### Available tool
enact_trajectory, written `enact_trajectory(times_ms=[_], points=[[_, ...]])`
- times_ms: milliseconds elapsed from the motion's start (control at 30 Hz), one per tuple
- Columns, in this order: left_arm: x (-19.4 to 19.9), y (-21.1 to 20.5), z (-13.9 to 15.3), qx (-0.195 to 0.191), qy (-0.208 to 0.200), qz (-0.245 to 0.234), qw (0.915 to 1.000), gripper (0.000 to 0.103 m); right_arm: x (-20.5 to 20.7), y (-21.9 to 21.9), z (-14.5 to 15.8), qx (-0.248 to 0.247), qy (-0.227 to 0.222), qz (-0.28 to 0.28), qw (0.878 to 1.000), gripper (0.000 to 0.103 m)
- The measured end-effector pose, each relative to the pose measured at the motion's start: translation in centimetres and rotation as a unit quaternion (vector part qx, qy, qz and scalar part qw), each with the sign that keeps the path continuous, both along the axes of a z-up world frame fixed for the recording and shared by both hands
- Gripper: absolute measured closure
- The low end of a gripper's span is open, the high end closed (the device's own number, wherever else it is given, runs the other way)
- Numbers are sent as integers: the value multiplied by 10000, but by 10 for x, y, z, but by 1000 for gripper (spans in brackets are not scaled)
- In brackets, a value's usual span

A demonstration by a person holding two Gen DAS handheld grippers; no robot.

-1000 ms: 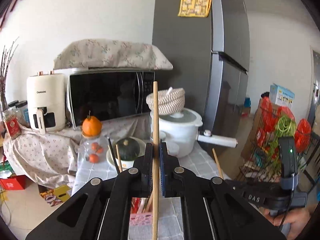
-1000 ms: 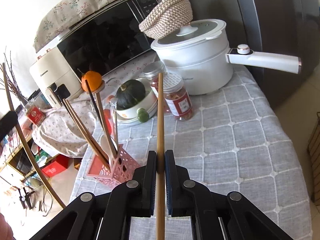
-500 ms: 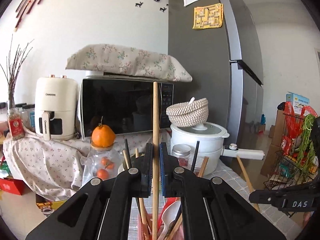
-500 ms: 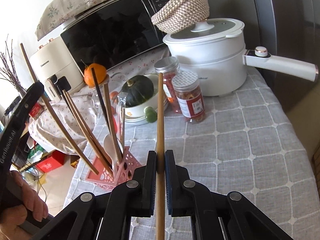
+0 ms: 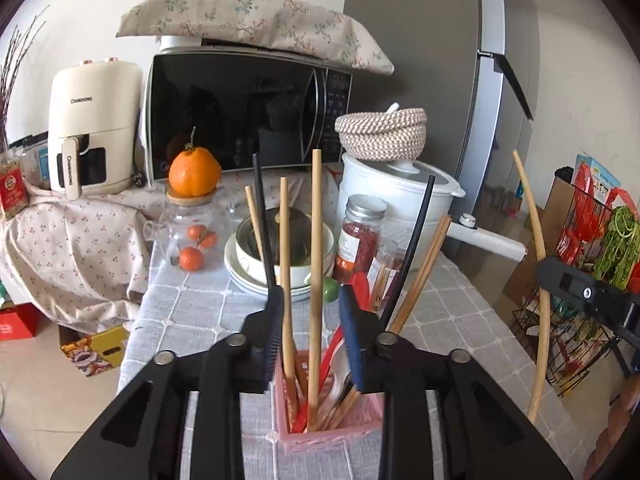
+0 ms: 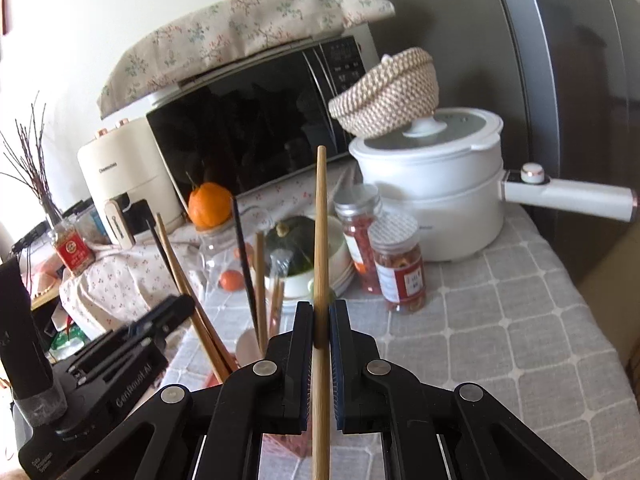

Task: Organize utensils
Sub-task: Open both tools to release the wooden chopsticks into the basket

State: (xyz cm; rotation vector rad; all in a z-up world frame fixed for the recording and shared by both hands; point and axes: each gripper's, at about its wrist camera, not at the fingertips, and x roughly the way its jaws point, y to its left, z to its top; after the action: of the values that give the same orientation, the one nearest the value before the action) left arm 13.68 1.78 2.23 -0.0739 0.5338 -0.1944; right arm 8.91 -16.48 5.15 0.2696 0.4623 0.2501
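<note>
Pot (image 6: 432, 192): one, white, far right on table.
Jars (image 6: 400, 264): two, near pot.
Holder (image 5: 328, 428): one, pink, near centre.
Left gripper (image 5: 312, 312): jaws opening, pale chopstick (image 5: 316, 264) between, untouched, standing in holder.
Right gripper (image 6: 321, 320): clamped on one bamboo chopstick (image 6: 321, 240).

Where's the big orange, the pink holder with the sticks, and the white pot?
orange (image 5: 195, 172), left wrist view, middle of its peel.
pink holder (image 5: 332, 434), left wrist view, front wall near the rim.
white pot (image 6: 436, 204), right wrist view, side of its body.
</note>
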Motion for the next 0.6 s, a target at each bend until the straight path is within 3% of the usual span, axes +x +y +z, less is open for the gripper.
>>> enact_trajectory(times_ms=[33, 67, 200, 367, 600], points=[[-4, 3, 4, -14, 105, 54, 9999, 53, 0, 4, 4, 25, -91, -4, 10000, 97], [-8, 7, 7, -18, 210, 139, 9997, 51, 0, 10, 8, 47, -181, 8, 9998, 97], [-22, 29, 10, 119, 913, 573, 9941, 49, 2, 37, 19, -42, -575, -12, 9983, 97], [-29, 51, -10, 50, 1505, 533, 9872, 45, 10, 64, 21, -217, -1054, -115, 9941, 97], [-24, 65, -22, 125, 1724, 441, 9840, 45, 26, 92, 15, -247, -1555, -339, 9869, 97]])
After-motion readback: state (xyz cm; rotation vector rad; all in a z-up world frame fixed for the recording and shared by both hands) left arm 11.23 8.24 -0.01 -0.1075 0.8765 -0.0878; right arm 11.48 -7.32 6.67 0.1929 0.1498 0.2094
